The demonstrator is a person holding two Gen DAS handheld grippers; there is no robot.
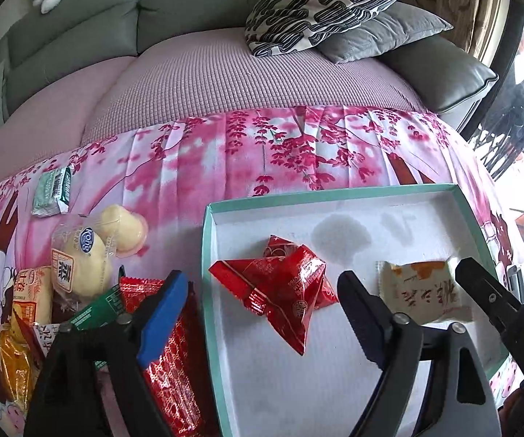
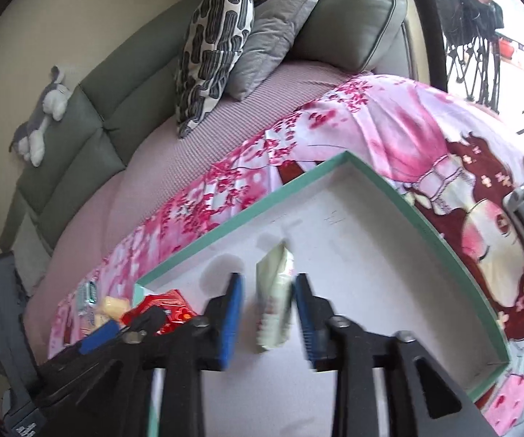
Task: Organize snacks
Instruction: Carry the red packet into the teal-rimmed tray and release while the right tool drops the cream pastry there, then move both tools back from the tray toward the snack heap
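Your right claw (image 2: 267,313) stands open over the tray (image 2: 425,233), its jaws on either side of a pale snack packet (image 2: 274,302) and apart from it, so this looks like a placement step; withdraw straight back to avoid dragging the packet. Your left claw (image 1: 262,313) is also open, straddling the tray's near-left rim above a long red packet (image 1: 174,367). Two red packets (image 1: 283,287) lie mid-tray; the far half offers open room, and the remaining snacks (image 1: 79,266) lie left on the floral cloth (image 1: 262,153).
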